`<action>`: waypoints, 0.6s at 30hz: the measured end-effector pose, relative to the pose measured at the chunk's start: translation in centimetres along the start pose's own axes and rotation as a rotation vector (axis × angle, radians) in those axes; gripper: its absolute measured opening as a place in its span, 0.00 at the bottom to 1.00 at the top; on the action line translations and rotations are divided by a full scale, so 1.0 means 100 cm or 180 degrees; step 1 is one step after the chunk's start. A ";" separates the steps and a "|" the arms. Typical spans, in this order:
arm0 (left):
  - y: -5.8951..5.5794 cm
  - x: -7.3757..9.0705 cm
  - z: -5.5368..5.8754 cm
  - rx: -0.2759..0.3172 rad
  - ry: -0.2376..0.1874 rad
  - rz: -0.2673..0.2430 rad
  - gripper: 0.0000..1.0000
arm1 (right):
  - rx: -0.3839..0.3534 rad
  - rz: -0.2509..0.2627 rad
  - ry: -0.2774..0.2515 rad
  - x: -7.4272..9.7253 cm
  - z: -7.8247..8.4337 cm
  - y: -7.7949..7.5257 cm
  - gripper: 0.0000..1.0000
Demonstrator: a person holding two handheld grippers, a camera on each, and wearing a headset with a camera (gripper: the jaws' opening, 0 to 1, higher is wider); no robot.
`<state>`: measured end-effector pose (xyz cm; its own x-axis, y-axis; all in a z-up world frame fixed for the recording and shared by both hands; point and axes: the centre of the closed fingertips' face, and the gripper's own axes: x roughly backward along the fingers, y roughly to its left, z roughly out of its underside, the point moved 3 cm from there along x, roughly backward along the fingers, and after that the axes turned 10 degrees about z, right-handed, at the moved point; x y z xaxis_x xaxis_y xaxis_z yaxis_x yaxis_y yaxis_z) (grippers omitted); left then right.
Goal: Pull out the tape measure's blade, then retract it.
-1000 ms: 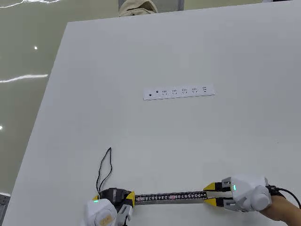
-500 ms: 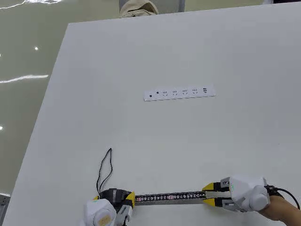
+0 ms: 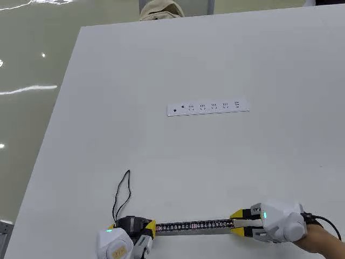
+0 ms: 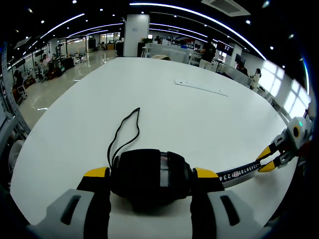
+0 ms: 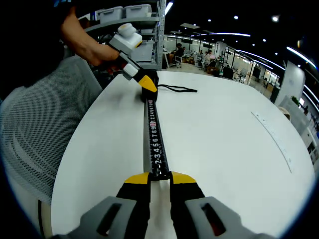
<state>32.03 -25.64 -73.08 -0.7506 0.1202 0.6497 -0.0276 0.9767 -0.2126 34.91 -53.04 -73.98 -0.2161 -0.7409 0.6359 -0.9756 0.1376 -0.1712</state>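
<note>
A black tape measure case [image 4: 149,175] rests on the white table [image 3: 205,156] near its front edge, and my left gripper [image 4: 149,173] is shut on it. Its black wrist cord [image 3: 123,194] trails away from the case. The numbered blade [image 3: 191,225] is drawn out to the right, flat along the table. My right gripper [image 5: 159,175] is shut on the blade's end, its yellow fingertips [image 3: 237,215] pinching it. In the right gripper view the blade [image 5: 153,139] runs straight to the case [image 5: 149,83], held by the left gripper [image 5: 134,57].
A white power strip [image 3: 207,106] lies mid-table, well beyond the tape. The table's left edge drops to a glossy floor [image 3: 27,81]. A person's hand and grey sleeve [image 5: 45,114] show beside the table.
The blade span between the two grippers has shortened slightly as my right gripper eased left. The camera drifted a little; the left gripper and case stay put.
</note>
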 end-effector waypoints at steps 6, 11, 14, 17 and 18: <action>0.001 0.000 0.000 0.0031 -0.0001 0.0022 0.61 | 0.0015 -0.0015 -0.0011 -0.003 -0.003 0.001 0.13; 0.001 0.001 0.000 0.0052 -0.0008 0.0034 0.62 | 0.0021 -0.0019 -0.0019 -0.005 -0.007 0.000 0.13; 0.001 0.001 0.000 0.0055 -0.0010 0.0044 0.62 | 0.0025 -0.0029 -0.0032 -0.007 -0.010 0.001 0.13; 0.002 0.001 -0.001 0.0075 -0.0006 0.0054 0.62 | 0.0029 -0.0035 -0.0040 -0.008 -0.011 0.001 0.13; 0.002 0.001 -0.001 0.0079 -0.0004 0.0055 0.62 | 0.0030 -0.0039 -0.0046 -0.009 -0.013 0.001 0.13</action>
<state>32.00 -25.45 -73.00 -0.7520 0.1369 0.6448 -0.0309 0.9698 -0.2420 34.95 -51.53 -73.56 -0.2035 -0.7519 0.6270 -0.9777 0.1223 -0.1706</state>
